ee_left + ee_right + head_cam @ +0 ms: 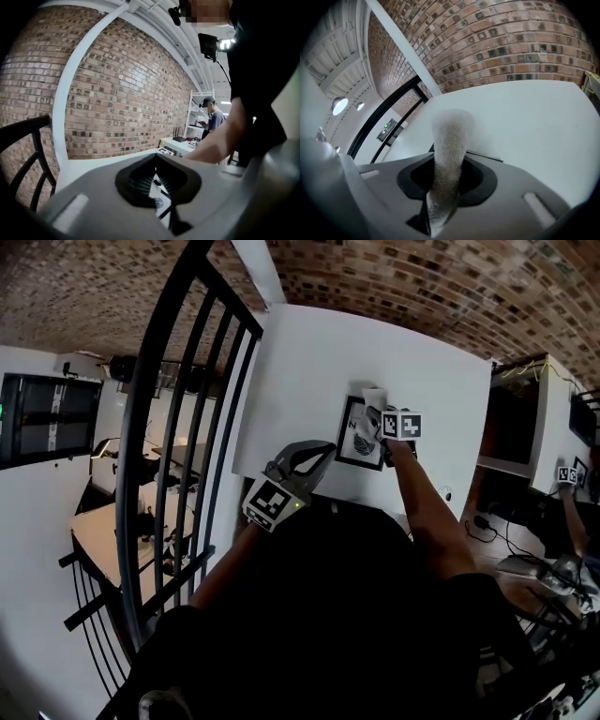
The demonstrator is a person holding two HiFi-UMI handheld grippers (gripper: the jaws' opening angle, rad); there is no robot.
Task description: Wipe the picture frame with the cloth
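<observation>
A black picture frame (357, 439) with a black-and-white print hangs on the white wall panel (309, 371). My right gripper (380, 418) is raised against the frame's upper right part and is shut on a pale, rolled cloth (374, 397). In the right gripper view the cloth (448, 140) stands up from between the jaws of the right gripper (445, 190), against the white panel. My left gripper (327, 457) hovers just left of and below the frame; its jaws stand slightly apart and hold nothing. In its own view the left gripper (157, 188) shows only a narrow gap.
A black metal railing (178, 456) runs down the left side, close to my left arm. Brick wall (394, 277) rises above the panel. A desk with cables (520, 563) lies to the right, where another person's arm (574, 512) shows. A person (215, 118) stands by shelves far off.
</observation>
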